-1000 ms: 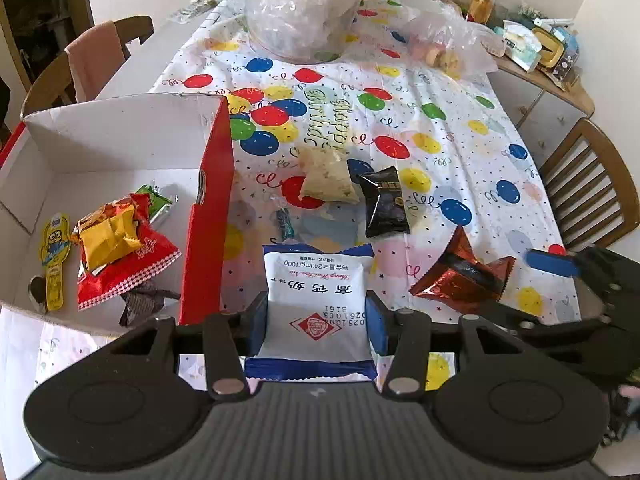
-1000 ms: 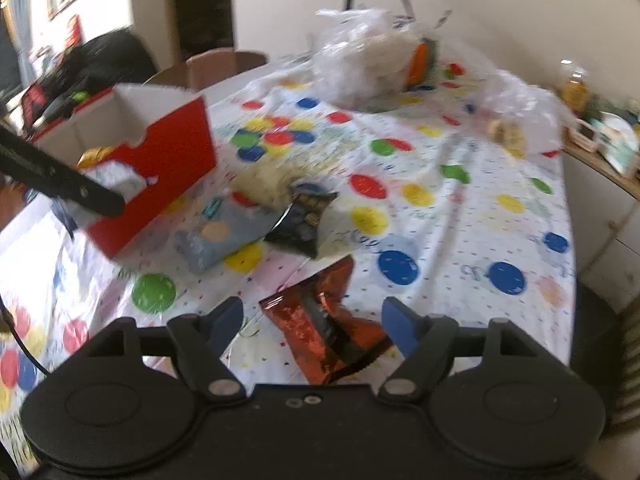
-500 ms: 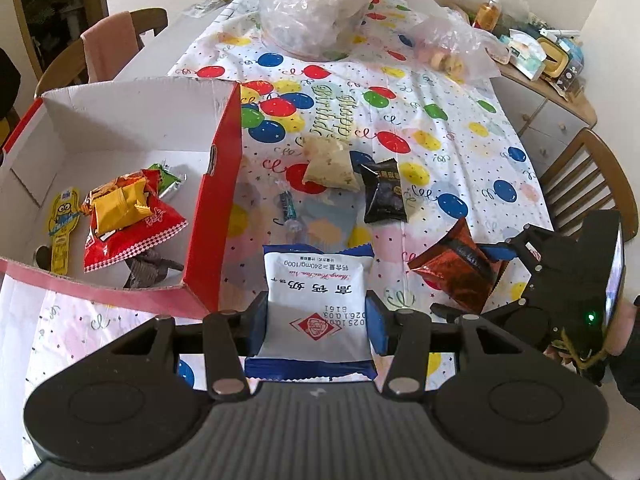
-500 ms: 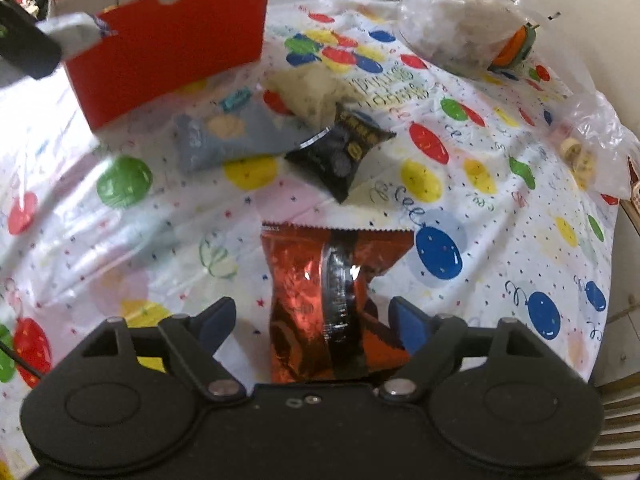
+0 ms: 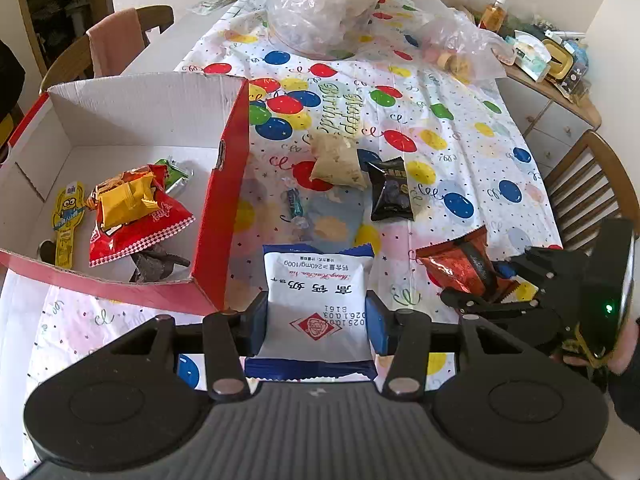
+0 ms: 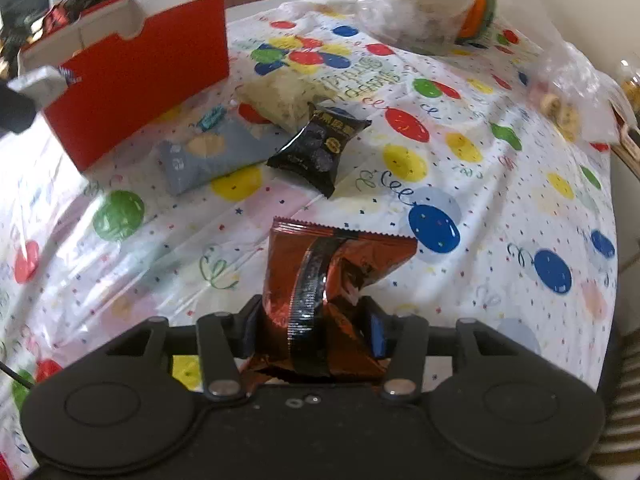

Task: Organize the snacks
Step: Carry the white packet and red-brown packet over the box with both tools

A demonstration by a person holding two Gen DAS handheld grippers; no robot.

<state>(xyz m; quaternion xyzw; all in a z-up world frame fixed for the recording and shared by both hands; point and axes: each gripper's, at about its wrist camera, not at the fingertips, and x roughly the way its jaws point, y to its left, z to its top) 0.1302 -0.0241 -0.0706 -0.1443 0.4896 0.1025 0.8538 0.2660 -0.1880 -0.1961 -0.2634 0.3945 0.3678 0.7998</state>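
My left gripper [image 5: 316, 326] is shut on a white and blue snack packet [image 5: 316, 300], held above the table just right of the red cardboard box [image 5: 216, 216]. The box holds several snacks, among them a red packet [image 5: 140, 228] and a yellow one [image 5: 124, 202]. My right gripper [image 6: 316, 330] is shut on a crumpled red foil packet [image 6: 320, 280]; it also shows in the left wrist view [image 5: 460, 266]. A black packet [image 6: 320, 146], a grey-blue packet [image 6: 208, 156] and a pale packet [image 6: 284, 98] lie loose on the balloon tablecloth [image 6: 480, 208].
A large clear plastic bag [image 5: 320, 4] and a smaller one [image 5: 460, 48] sit at the table's far end. Wooden chairs stand at the right [image 5: 588, 184] and far left [image 5: 120, 40]. A cluttered sideboard [image 5: 548, 64] is at the right.
My right gripper has closed on the red foil packet, which was lying flat between open fingers half a second ago. My left gripper still holds the white packet and has shifted slightly.
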